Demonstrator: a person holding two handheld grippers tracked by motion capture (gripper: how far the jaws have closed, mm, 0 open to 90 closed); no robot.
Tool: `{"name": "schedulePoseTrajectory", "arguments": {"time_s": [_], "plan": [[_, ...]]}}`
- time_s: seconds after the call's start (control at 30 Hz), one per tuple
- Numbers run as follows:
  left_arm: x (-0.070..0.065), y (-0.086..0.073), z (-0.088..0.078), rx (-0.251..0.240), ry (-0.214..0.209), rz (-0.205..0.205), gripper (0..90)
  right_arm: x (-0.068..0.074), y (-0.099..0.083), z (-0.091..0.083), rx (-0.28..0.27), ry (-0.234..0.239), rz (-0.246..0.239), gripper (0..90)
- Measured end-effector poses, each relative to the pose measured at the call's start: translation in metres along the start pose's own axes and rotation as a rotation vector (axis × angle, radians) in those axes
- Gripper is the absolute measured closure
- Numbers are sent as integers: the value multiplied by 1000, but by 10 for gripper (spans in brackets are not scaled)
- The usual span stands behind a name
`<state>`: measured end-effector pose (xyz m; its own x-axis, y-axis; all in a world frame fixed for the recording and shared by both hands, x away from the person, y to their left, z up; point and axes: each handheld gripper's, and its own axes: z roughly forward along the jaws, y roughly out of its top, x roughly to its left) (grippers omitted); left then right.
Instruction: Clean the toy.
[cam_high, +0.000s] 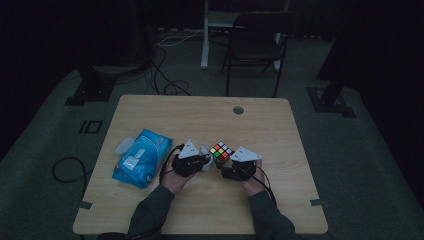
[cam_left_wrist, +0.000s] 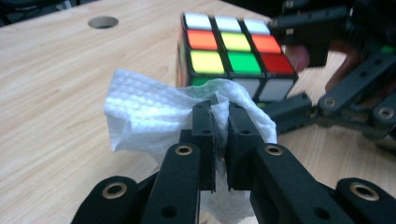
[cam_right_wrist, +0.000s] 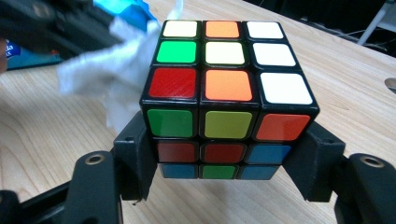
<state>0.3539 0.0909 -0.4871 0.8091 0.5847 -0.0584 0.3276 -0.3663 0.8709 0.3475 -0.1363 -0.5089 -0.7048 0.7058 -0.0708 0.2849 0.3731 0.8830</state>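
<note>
Two claws share the work: the right claw (cam_right_wrist: 224, 154) is clamped on the lower layers of the puzzle cube (cam_right_wrist: 224, 93), its jaws pressing opposite sides, and holds it just above or on the table (cam_high: 200, 115), near the middle; the left claw (cam_left_wrist: 220, 121) is pinched tight on a white wipe (cam_left_wrist: 149, 107), its jaws all but meeting through the sheet, and the wipe touches the cube's near side.

The likeliest trouble, as I judge it, is the cube twisting in the grip; the right jaws bear on the lower two layers alone, so a sideways rub on the top layer could turn that layer or roll the whole cube out. A hard push might also drive the left jaw tips against the stickers, since little of the wipe stands ahead of them; and the thin sheet could slip or tear free.

Nearby, a blue pack of wipes (cam_high: 142, 157) lies to the left, apart from the hands; a cable hole (cam_high: 238, 110) sits farther back; nothing blocks the wiping.
</note>
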Motion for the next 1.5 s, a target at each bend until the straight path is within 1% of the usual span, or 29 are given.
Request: {"name": "schedulePoseTrajectory", "arguments": {"time_s": [0.07,0.13,0.2,0.23,0.27,0.33,0.37,0.4,0.43,0.6,0.67,0.8,0.9,0.97,1.1,1.33,1.5], "plan": [[0,3,-4,-17,0,-2,852,0,0,1,3,5,1,345],[0,3,-5,-18,-1,3,852,1,-1,1,4,7,2,344],[-3,5,-6,-28,-16,9,852,1,-1,1,5,8,1,344],[-3,5,-6,-28,-16,9,852,1,-1,1,5,8,1,344],[-5,6,-5,-29,-26,14,852,1,-1,1,7,9,4,344],[-5,6,-5,-29,-26,14,852,1,-1,1,6,9,4,344],[-8,6,-3,-21,-45,23,852,1,-1,1,6,9,4,345],[-8,5,-2,-15,-49,26,852,0,0,1,3,12,7,345],[-8,4,0,-9,-49,27,852,-1,0,1,2,12,9,345],[-1,-9,10,30,-41,-8,853,-1,1,-1,-4,7,11,345],[-1,-13,15,45,-40,-13,853,-2,2,-1,-9,8,12,345],[1,-18,20,57,-44,-28,852,-3,2,-3,-19,11,32,345],[2,-20,23,68,-45,-31,852,-4,3,-4,-27,13,35,344],[2,-21,25,71,-45,-31,852,-4,4,-4,-34,25,43,345],[2,-22,28,73,-43,-37,852,-2,5,-4,-41,35,39,344],[1,-21,29,74,-39,-24,852,-2,5,-4,-38,38,44,345],[7,-20,26,58,-15,-43,853,-2,5,-5,-39,36,46,344]]}}
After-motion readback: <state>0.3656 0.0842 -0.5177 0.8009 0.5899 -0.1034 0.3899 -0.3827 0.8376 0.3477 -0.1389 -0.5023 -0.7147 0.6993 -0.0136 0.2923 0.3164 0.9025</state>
